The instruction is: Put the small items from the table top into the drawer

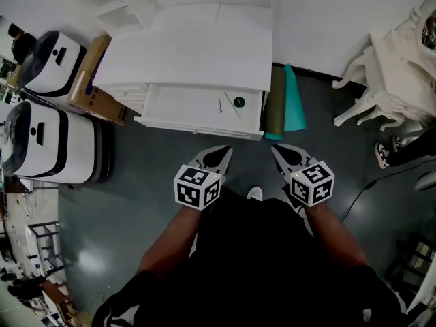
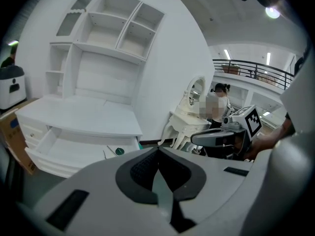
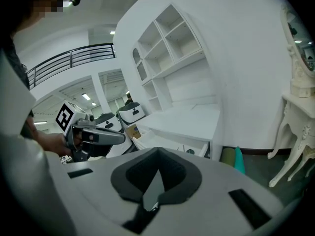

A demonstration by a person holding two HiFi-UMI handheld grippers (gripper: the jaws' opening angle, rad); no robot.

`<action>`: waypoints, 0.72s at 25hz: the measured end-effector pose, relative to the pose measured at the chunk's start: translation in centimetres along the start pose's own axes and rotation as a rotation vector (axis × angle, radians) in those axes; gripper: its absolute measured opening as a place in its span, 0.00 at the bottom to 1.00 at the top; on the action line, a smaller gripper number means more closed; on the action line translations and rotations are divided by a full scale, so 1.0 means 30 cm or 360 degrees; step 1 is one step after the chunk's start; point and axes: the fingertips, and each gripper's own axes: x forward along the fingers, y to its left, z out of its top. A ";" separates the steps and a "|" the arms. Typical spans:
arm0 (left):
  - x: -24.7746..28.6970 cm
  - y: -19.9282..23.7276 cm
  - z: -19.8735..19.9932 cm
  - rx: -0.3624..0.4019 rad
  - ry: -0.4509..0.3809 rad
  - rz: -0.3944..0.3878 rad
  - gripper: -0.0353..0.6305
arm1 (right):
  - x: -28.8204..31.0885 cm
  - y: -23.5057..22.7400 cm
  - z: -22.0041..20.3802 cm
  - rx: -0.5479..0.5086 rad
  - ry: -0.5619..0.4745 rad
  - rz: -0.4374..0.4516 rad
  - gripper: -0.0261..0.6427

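light was bright and even on the white desk [image 1: 197, 53], with a soft sheen on the dark floor [image 1: 88, 254]. both gripper views bowed hard at their dark edges; a ceiling lamp [image 2: 272, 12] flared.

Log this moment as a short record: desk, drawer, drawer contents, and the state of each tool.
desk: white desk, no small items seen on its top in the head view
drawer: drawer, open
drawer contents: round dark green item; thin stick-like item to its left
left tool: left tool, jaws together, holding nothing, short of the drawer
right tool: right tool, jaws together, holding nothing, short of the drawer
beside desk: rolled mats, olive and teal, on the floor
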 end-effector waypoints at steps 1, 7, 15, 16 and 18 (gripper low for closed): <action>-0.008 -0.004 0.006 0.0007 -0.0004 -0.0003 0.07 | -0.004 0.007 0.001 0.0000 -0.0006 -0.0001 0.08; -0.052 0.013 0.032 0.0072 0.0003 -0.0027 0.07 | 0.010 0.047 0.008 0.0016 -0.0030 -0.0031 0.08; -0.132 0.100 0.060 0.0131 0.0053 -0.0063 0.07 | 0.068 0.118 0.054 0.0069 -0.0078 -0.0089 0.08; -0.137 0.107 0.064 0.0139 0.0057 -0.0075 0.07 | 0.076 0.128 0.063 0.0075 -0.0084 -0.0098 0.08; -0.144 0.117 0.069 0.0151 0.0064 -0.0102 0.07 | 0.090 0.146 0.075 0.0083 -0.0094 -0.0117 0.08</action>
